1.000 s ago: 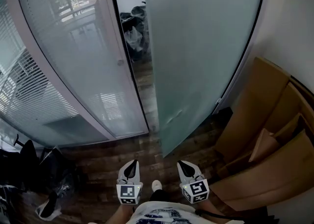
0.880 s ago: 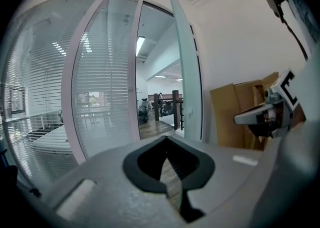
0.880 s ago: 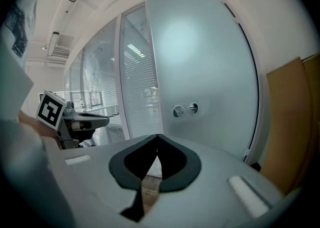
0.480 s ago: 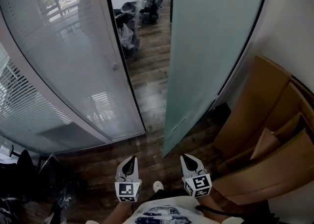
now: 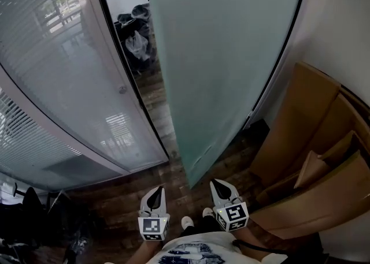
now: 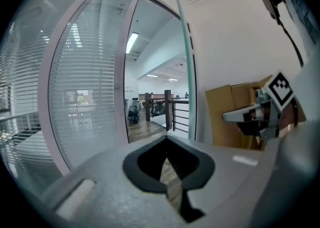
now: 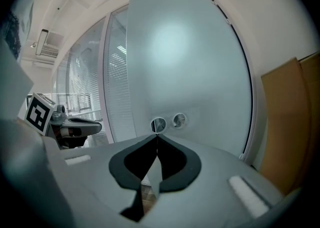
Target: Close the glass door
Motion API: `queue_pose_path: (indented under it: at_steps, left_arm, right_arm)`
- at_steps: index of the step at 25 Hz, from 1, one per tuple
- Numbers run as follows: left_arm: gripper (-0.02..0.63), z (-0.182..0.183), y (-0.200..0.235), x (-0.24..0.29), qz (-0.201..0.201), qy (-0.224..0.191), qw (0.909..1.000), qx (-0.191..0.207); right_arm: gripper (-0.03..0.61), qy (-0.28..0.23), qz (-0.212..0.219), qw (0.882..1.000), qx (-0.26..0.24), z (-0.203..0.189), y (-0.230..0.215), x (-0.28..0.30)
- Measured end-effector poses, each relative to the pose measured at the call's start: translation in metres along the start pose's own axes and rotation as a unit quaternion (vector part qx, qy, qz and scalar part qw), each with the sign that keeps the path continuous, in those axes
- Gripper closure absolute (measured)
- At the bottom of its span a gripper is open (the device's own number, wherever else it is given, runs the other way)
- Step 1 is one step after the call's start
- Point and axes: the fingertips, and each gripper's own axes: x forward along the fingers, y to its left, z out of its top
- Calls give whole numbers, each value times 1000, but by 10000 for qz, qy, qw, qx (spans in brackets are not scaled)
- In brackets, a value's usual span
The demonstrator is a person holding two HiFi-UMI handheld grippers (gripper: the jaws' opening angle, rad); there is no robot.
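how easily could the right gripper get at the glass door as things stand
Probably yes: the right gripper points at the glass door just ahead, with only floor between them; its jaws are shut on nothing.

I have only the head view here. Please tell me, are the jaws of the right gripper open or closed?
Observer: The right gripper has its jaws together, with nothing between them.
Operator: Has the glass door a handle near it?
Observer: No handle shows in the right gripper view. The frosted glass door carries two round metal fittings, seen just above the jaw tips.
Operator: And the left gripper?
Observer: The left gripper also has its jaws together and is empty. Its view looks past the door's edge to a dark railing farther back.
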Motion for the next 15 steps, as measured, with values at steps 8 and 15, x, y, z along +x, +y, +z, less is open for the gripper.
queue_pose_path:
  at_steps: [8,15]
  left_arm:
    - [613,22,-2,17,230,69,9997,-67]
    - [612,24,-1,18,515,56,9987,-1]
  right_arm:
    - [484,-9,419,9991,48,6,-14,25]
    - [379,-86,907,9957,-152,7,-16,58]
